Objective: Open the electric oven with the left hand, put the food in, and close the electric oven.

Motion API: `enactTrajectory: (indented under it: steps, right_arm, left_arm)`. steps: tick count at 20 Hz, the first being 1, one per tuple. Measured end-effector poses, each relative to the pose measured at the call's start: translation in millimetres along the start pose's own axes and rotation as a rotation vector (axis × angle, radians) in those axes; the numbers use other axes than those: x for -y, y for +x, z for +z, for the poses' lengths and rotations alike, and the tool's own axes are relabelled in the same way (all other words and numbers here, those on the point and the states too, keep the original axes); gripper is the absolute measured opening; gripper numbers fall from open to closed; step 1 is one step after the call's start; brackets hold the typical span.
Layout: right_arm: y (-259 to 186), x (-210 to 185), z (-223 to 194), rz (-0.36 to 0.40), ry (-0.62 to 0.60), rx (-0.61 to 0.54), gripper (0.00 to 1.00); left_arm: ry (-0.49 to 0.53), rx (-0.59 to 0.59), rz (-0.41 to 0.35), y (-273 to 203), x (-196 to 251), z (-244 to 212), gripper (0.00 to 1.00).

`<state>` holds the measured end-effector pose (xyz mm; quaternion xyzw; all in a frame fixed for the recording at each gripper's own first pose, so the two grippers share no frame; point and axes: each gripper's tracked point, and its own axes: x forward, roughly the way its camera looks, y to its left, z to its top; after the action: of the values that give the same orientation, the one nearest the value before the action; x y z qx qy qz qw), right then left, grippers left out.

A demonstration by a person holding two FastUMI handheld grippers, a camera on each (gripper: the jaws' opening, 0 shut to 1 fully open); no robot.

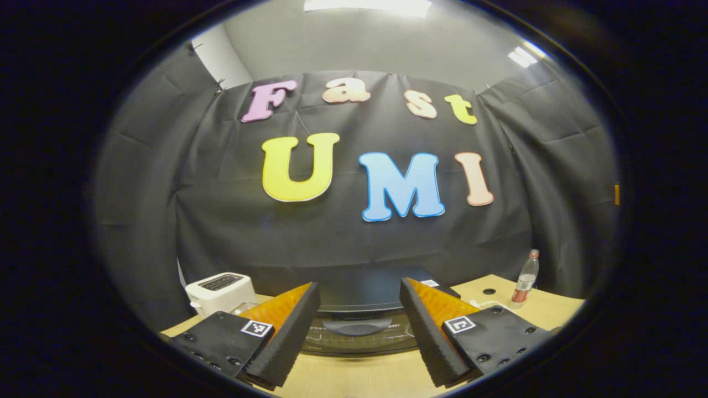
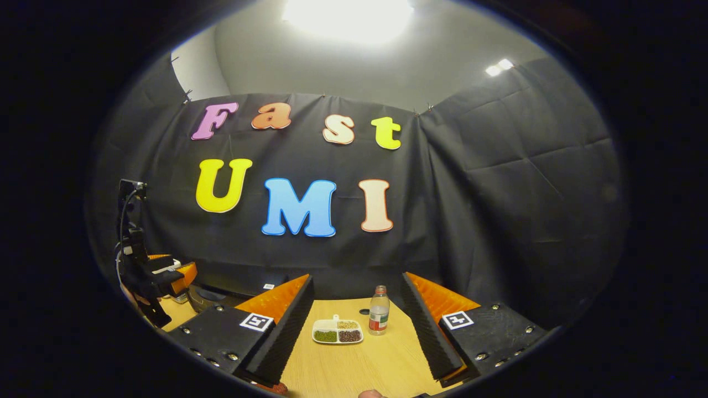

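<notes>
Fingers of left gripper [image 1: 359, 326] and right gripper [image 2: 357, 326] spread wide, empty; oven [image 1: 359, 309] shut.

Oven [image 1: 359, 309] set mid-table [image 1: 359, 376]; toaster [image 1: 221, 292] to its left, bottle [image 1: 524, 279] right. Food tray [image 2: 338, 331] placed just beside the bottle, apparently apart.

Bare table [image 2: 354, 365] before the tray [image 2: 337, 331]; bottle [image 2: 379, 318] just beside it
</notes>
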<state>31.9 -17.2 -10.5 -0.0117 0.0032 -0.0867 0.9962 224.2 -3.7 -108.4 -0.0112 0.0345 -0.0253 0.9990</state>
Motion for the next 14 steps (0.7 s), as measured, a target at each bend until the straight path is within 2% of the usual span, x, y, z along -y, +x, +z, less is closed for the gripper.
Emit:
enactTrajectory:
  steps: [2, 5, 6, 9, 10, 11, 12, 14]
  right_arm:
    - [1.2, 7.2, 0.2, -0.035, -0.005, -0.006, 0.95]
    - [-1.1, 18.1, 1.8, -0.084, -0.029, -0.012, 0.95]
    - [-2.2, 21.6, 0.8, -0.099, -0.038, -0.017, 0.95]
    - [-6.1, 28.1, -2.9, -0.131, -0.053, -0.040, 0.95]
    - [-7.0, 29.5, -3.9, -0.138, -0.059, -0.046, 0.95]
    - [-6.7, 30.4, -4.1, -0.141, -0.065, -0.051, 0.95]
    - [-8.1, 31.2, -4.4, -0.143, -0.072, -0.055, 0.95]
    - [-8.0, 34.8, -3.1, -0.152, -0.088, -0.058, 0.95]
  left_arm:
    - [-0.004, -0.018, -0.008, 18.6, -0.2, -12.6, 0.92]
    - [0.001, -0.052, -0.017, 43.7, -0.5, -33.9, 0.92]
    - [0.004, -0.062, -0.017, 50.9, -0.7, -41.7, 1.00]
    - [0.010, -0.094, -0.017, 71.9, -1.1, -65.3, 1.00]
    - [0.013, -0.102, -0.019, 77.8, 0.2, -72.4, 0.97]
    - [0.019, -0.108, -0.020, 82.4, 0.1, -76.9, 1.00]
    - [0.026, -0.115, -0.020, 87.2, 1.1, -82.9, 0.97]
    - [0.036, -0.129, -0.026, 92.6, 3.7, -91.7, 1.00]
